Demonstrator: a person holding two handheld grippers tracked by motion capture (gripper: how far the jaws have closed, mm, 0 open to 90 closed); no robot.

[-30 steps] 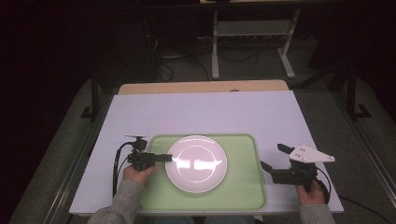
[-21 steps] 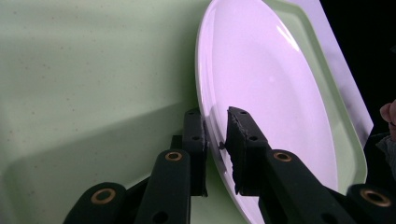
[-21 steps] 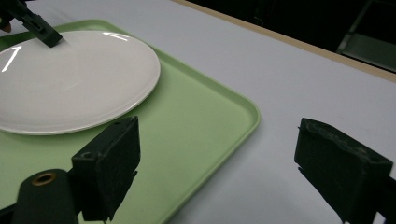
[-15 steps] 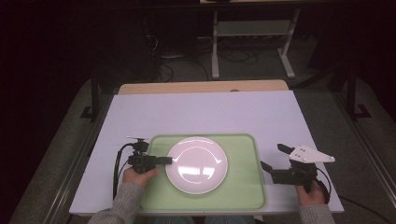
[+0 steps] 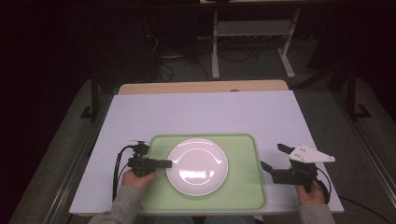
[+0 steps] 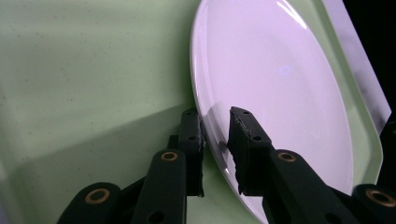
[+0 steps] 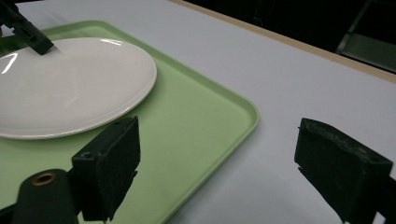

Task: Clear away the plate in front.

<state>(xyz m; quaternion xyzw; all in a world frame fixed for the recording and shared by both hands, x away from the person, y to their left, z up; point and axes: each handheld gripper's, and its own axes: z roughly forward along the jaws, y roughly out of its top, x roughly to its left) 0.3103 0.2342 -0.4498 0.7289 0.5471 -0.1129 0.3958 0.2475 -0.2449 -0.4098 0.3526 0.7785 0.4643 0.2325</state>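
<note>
A round white plate [image 5: 197, 166], glossy and shallow with a raised rim, lies in the middle of a pale green tray [image 5: 243, 186] with rounded corners and a low upturned lip. The tray's surface is matte and finely speckled in the left gripper view. It sits on a white sheet [image 5: 201, 114] that covers the bench [image 5: 201, 87], whose light wooden edge shows along the far side.

The left gripper [image 6: 215, 133] reaches level across the tray's left part, held by the left hand [image 5: 138, 179] in a grey knitted sleeve. Its jaws straddle the plate's left rim, one below the edge and one above it. They have just been opening a little, and a narrow gap shows between the rim and the upper pad, so the plate rests on the tray rather than in a grip.

The right gripper [image 7: 217, 168] hovers off the tray's right edge over the white sheet, angled toward the plate, with a grey three-cornered plate on top. Its black, rough-faced jaws stand wide apart with nothing between them.

The room beyond the bench is dark; both forearms are cut off at the bottom edge.
</note>
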